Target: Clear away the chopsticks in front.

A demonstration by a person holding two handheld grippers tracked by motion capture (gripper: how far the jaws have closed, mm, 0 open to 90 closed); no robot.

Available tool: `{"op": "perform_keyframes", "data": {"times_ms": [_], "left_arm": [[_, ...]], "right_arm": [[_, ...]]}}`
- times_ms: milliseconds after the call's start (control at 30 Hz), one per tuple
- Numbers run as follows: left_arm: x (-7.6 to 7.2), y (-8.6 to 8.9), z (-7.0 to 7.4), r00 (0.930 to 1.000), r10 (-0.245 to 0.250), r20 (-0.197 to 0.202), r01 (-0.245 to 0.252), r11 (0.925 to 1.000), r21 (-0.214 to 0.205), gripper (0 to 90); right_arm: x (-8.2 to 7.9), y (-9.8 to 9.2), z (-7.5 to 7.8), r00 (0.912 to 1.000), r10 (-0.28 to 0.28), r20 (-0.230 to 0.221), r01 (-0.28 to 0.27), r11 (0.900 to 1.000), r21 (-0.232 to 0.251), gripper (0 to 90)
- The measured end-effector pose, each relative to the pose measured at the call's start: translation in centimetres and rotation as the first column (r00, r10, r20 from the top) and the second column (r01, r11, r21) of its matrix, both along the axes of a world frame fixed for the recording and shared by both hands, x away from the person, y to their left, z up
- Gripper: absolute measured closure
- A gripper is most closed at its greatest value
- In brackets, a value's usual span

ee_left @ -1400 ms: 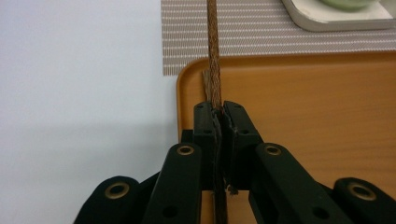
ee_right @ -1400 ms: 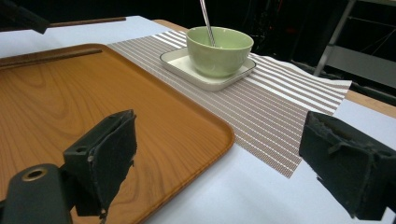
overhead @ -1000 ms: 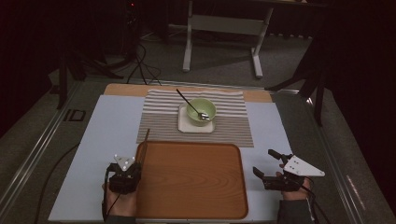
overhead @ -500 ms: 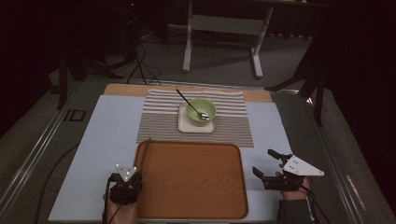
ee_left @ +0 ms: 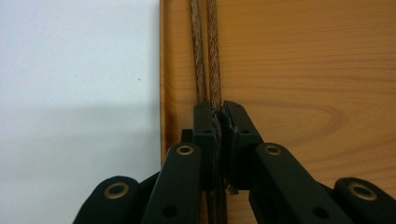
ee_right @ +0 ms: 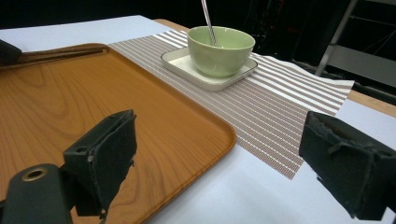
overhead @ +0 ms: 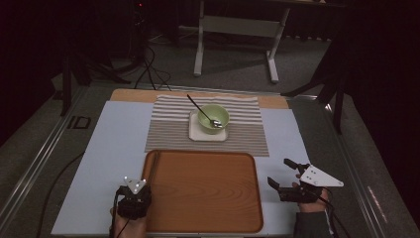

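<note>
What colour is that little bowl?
The bowl is pale green, clearest in the right gripper view.

My left gripper (overhead: 133, 198) has drawn back toward my side of the desk, along the left rim of the wooden tray (overhead: 208, 208), and the pair of brown chopsticks (ee_left: 207, 51) pinched in its jaws has come with it. A second ago they lay on the blue mat; now their length rests on the tray.
</note>
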State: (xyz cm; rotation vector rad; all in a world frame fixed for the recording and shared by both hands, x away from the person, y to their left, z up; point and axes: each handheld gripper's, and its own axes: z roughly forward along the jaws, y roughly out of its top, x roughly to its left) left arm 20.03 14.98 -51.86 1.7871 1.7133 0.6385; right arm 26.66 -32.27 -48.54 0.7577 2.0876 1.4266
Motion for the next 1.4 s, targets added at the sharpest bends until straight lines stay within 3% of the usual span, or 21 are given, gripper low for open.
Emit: {"op": "perform_keyframes", "data": {"times_ms": [267,833,1067,1400], "left_arm": [[-0.5,0.0,-0.1,0.9999,0.007,0.009,-0.007,0.9999,-0.012,84.7],[0.5,-0.6,-1.0,0.9999,-0.010,0.003,0.010,0.9996,-0.024,74.3],[0.4,-0.3,-0.3,0.9989,-0.022,0.041,0.023,0.9994,-0.025,69.8],[1.6,-0.5,1.6,0.9874,-0.087,0.133,0.093,0.9949,-0.040,64.8]], "right_arm": [[0.0,0.0,0.0,1.0000,0.000,-0.003,0.000,1.0000,-0.001,10.8],[0.0,0.0,0.0,1.0000,0.000,-0.002,0.000,1.0000,-0.002,10.8],[0.0,0.0,0.0,1.0000,0.001,0.001,-0.001,1.0000,-0.003,10.8],[0.0,0.0,0.0,1.0000,-0.003,0.003,0.003,1.0000,0.000,10.8]]}}
